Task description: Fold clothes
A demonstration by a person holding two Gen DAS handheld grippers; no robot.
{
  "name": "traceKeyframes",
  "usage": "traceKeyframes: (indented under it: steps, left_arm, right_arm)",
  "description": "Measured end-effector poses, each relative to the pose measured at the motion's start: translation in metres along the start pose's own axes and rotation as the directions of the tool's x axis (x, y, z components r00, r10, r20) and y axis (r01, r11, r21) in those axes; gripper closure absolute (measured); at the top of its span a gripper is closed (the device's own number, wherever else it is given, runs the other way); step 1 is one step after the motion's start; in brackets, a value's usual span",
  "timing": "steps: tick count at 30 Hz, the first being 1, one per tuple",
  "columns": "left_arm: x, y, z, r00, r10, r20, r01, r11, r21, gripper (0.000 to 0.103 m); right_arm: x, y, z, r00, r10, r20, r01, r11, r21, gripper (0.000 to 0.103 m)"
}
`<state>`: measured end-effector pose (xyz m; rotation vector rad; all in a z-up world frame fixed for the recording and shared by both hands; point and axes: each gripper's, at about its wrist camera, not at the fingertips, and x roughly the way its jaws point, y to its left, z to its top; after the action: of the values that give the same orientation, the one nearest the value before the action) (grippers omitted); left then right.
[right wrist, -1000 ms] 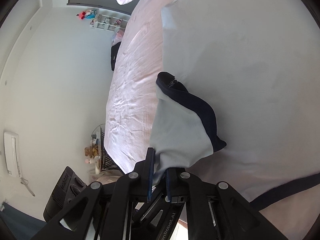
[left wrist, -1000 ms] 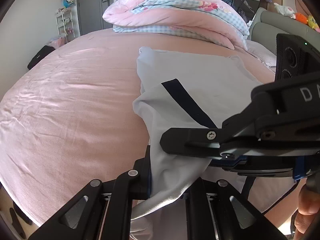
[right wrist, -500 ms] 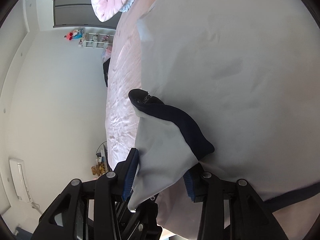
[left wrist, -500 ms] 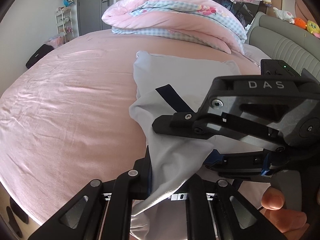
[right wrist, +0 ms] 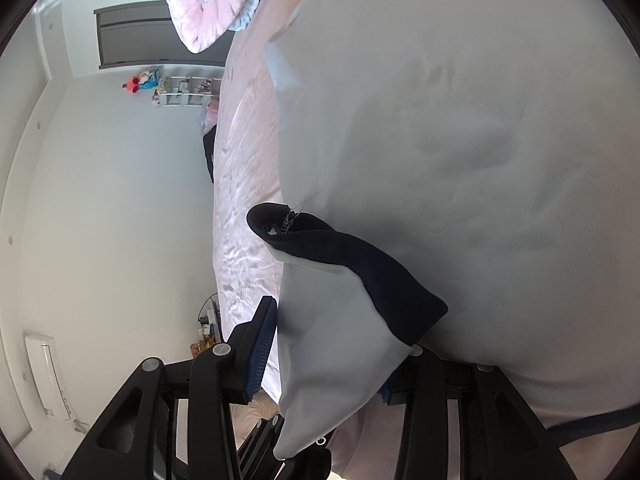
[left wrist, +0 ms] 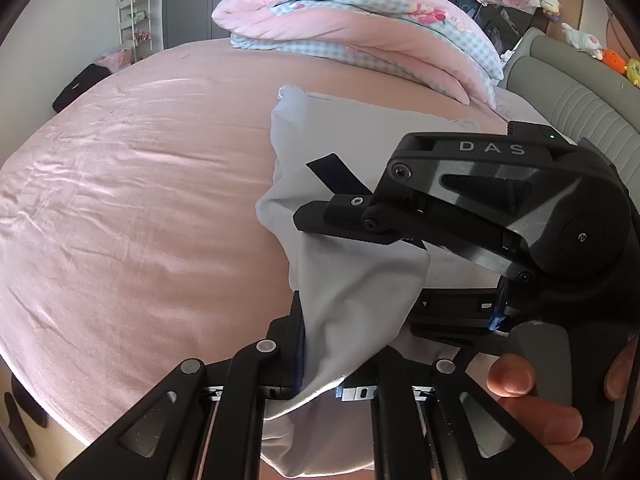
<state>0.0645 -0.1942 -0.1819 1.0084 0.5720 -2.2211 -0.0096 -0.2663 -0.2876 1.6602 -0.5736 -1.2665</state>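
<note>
I am seeing a folded pink quilt (left wrist: 360, 36) lying at the far edge of the pink bed (left wrist: 140, 200), a white shelf rack (left wrist: 134, 26) standing past its far left corner, and plush toys (left wrist: 600, 56) sitting above the grey headboard (left wrist: 572, 108).

The garment (left wrist: 360, 152) is lying spread on the bed (left wrist: 140, 200), toward its right half in the left wrist view, with the rolled-up quilt (left wrist: 360, 28) sitting behind it at the far end. The headboard (left wrist: 568, 108) is running along the right, toys (left wrist: 612, 60) perched on top. A shelf rack (left wrist: 134, 24) is standing against the far-left wall, and a bag (left wrist: 78, 86) is sitting off the bed's left edge.
</note>
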Motion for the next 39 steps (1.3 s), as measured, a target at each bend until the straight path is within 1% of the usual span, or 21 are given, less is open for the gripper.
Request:
traceKeyframes:
  steps: [3, 5, 7, 10, 14, 17, 21, 26, 29, 34, 36, 39]
  left_arm:
    - [-0.002, 0.000, 0.000, 1.000, -0.002, -0.005, 0.002, 1.000, 0.002, 0.094]
    - [-0.004, -0.001, -0.001, 1.000, 0.004, -0.002, -0.004, 1.000, 0.011, 0.094]
    - [-0.005, -0.002, 0.000, 1.000, 0.002, -0.002, -0.002, 1.000, 0.018, 0.094]
    - [-0.006, -0.004, 0.001, 1.000, 0.001, -0.003, -0.001, 1.000, 0.023, 0.094]
    - [-0.006, -0.004, 0.003, 1.000, -0.021, 0.000, 0.021, 1.000, 0.016, 0.094]
    - [-0.007, -0.007, 0.003, 1.000, -0.027, 0.001, 0.027, 0.999, 0.024, 0.094]
    - [-0.007, -0.011, 0.003, 1.000, -0.029, -0.005, 0.029, 0.999, 0.040, 0.094]
    - [-0.005, -0.014, 0.001, 1.000, -0.005, -0.005, 0.005, 0.998, 0.058, 0.094]
    - [-0.005, -0.012, -0.001, 1.000, 0.003, -0.019, -0.002, 0.998, 0.055, 0.094]
    - [-0.003, -0.016, -0.003, 0.998, 0.039, -0.048, -0.035, 0.996, 0.081, 0.094]
    - [-0.002, -0.018, -0.001, 0.997, 0.047, -0.057, -0.042, 0.995, 0.085, 0.094]
    - [0.001, -0.016, -0.001, 0.996, 0.048, -0.070, -0.042, 0.996, 0.078, 0.094]
  right_arm:
    - [-0.001, 0.001, -0.001, 1.000, -0.001, 0.005, 0.001, 1.000, -0.012, 0.061]
    - [-0.001, 0.003, 0.000, 1.000, -0.023, 0.006, 0.024, 0.999, -0.027, 0.067]
    - [-0.004, 0.006, -0.001, 0.999, -0.050, 0.020, 0.051, 0.997, -0.054, 0.087]
    - [-0.015, 0.013, -0.001, 0.997, -0.053, 0.064, 0.060, 0.992, -0.110, 0.094]
    - [-0.040, 0.023, 0.002, 0.985, -0.044, 0.167, 0.071, 0.984, -0.162, 0.097]
    - [-0.051, 0.024, 0.008, 0.978, -0.060, 0.201, 0.095, 0.981, -0.170, 0.098]
    - [-0.052, 0.020, 0.009, 0.974, -0.078, 0.212, 0.113, 0.981, -0.159, 0.099]
    - [-0.056, 0.012, 0.006, 0.970, -0.094, 0.224, 0.127, 0.982, -0.138, 0.099]
    - [-0.058, 0.009, 0.004, 0.966, -0.111, 0.231, 0.145, 0.980, -0.134, 0.099]
    - [-0.060, 0.008, 0.000, 0.959, -0.142, 0.246, 0.185, 0.970, -0.160, 0.099]
    - [-0.061, 0.008, -0.002, 0.952, -0.164, 0.257, 0.214, 0.960, -0.179, 0.099]
    - [-0.063, 0.005, -0.003, 0.950, -0.177, 0.257, 0.227, 0.956, -0.183, 0.099]
